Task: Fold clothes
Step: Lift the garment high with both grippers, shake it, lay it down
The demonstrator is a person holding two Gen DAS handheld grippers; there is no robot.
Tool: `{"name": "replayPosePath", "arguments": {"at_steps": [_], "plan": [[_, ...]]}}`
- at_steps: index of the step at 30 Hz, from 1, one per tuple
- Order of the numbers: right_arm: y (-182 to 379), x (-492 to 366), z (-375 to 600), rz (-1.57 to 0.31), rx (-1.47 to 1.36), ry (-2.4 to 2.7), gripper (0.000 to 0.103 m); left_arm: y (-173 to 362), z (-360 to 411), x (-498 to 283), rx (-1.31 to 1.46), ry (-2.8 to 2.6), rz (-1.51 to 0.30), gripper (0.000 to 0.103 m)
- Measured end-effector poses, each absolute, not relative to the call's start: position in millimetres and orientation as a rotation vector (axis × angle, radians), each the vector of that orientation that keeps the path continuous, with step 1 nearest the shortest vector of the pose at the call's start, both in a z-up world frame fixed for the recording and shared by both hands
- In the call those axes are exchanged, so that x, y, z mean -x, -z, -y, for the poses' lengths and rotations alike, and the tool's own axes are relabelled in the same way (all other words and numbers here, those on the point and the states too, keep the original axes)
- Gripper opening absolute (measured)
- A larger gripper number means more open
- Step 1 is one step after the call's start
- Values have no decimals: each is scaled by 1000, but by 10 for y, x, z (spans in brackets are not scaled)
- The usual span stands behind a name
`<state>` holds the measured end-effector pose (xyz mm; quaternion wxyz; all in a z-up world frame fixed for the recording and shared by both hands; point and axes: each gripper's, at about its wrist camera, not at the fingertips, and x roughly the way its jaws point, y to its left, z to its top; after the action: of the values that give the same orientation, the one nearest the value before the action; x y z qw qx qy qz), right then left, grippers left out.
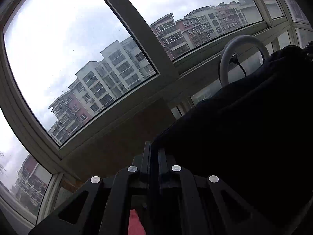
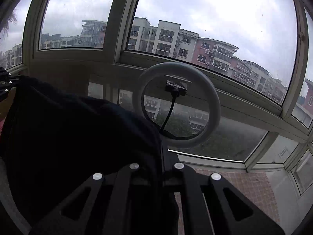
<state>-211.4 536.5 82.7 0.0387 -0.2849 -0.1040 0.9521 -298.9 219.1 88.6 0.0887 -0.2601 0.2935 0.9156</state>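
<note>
A dark garment (image 2: 78, 137) hangs stretched between the left gripper (image 1: 154, 150) and the right gripper (image 2: 161, 150), each clamped on an edge. Just behind stands a white ring light (image 2: 181, 105) before big windows (image 2: 215, 29); apartment blocks (image 1: 109, 78) outside.

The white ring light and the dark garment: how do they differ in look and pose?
The ring light is pale, rigid and round, standing upright by the window; the dark garment is nearly black, soft and shapeless. The ring light stands free of either hand-held gripper, while the garment is pinched in both the left and the right. Both show in each view.
</note>
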Motion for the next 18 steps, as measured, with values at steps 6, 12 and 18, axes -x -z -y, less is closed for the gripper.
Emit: {"name": "replayPosePath", "arguments": {"at_steps": [6, 12, 18], "plan": [[745, 3050, -5668, 293, 1322, -2651, 22, 981, -2590, 3988, 1256, -2521, -962, 9], [712, 2340, -6031, 236, 1373, -2660, 63, 863, -2075, 3747, 1253, -2592, -870, 16], [1152, 1077, -6107, -68, 1689, -2760, 63, 1044, -1245, 2462, 1335, -2438, -663, 32]]}}
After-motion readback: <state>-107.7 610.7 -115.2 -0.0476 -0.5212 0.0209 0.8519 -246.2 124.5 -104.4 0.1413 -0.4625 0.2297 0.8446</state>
